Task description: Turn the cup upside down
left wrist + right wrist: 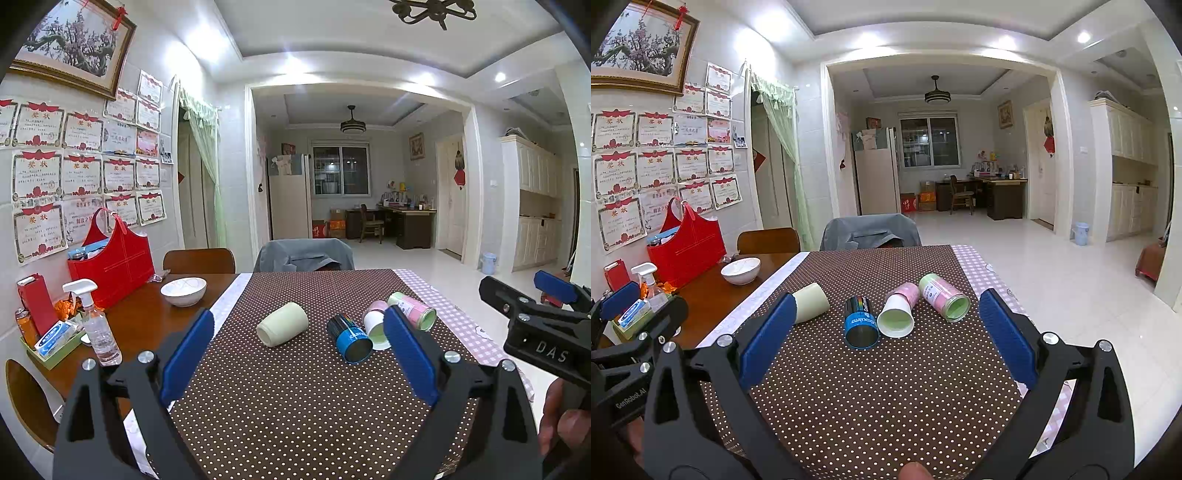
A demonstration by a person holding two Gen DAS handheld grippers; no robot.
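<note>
Left wrist view shows the left gripper (299,362) held low over the table with its blue fingers (188,354) spread wide and nothing between them; the right gripper (532,295) enters at 3 o'clock, also apart from everything. In the right wrist view the right gripper (886,343) likewise stands wide apart and empty above the dotted cloth (886,398).

Beyond the fingertips, four cups lie on their sides on that cloth. From the left gripper, the pale green cup (282,324) is at about 12 o'clock, its mouth turned toward the camera's lower left. The blue cup (349,338) lies at 1 o'clock, its open mouth facing the camera and apparently empty. Just beside it, seemingly touching, is the pink-and-white cup (376,326), and past that, toward 2 o'clock, the pink-and-green cup (413,309); both show pale green interiors with nothing inside.

As I judge it, the flip has not begun: no cup stands mouth-down, and neither tool touches one. Reaching, grasping, turning and setting down all remain.

Farther out, at 10 o'clock, a white bowl (183,291) sits on bare wood, contents not visible. A red basket (114,266) holds some packets, and a green tray (51,354) at 9 o'clock carries a blue-and-white box beside a spray bottle (94,325).
</note>
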